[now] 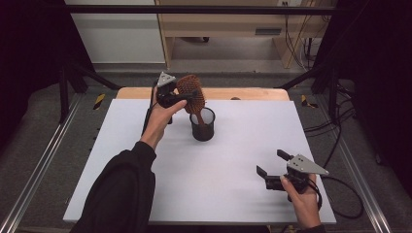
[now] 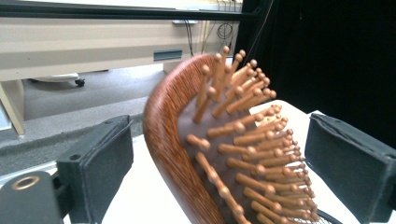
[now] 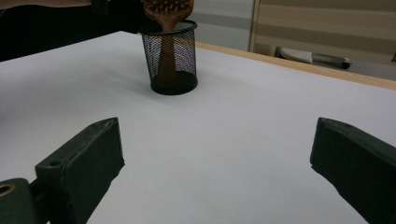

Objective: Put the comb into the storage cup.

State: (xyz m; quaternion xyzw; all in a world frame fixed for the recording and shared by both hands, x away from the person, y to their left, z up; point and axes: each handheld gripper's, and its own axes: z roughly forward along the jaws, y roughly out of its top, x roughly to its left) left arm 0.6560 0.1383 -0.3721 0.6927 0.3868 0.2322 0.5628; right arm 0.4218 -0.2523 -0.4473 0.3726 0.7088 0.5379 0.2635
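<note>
Hairbrush [image 1: 191, 92] stands handle-down in mesh cup [image 1: 202, 125], far-centre bench [image 1: 243, 184].
Left gripper [image 1: 180, 97] straddles its head, jaws apart, not clamped; brush axis near upright. Right gripper [image 1: 273, 167] open, well apart.

wooden hairbrush [image 1: 190, 92] stands handle-down in black mesh cup [image 1: 202, 124], head sticking out above rim, tilted left, peg bristles facing the near side; cup upright on white table [image 1: 233, 160], mid-far area, left of centre
</note>
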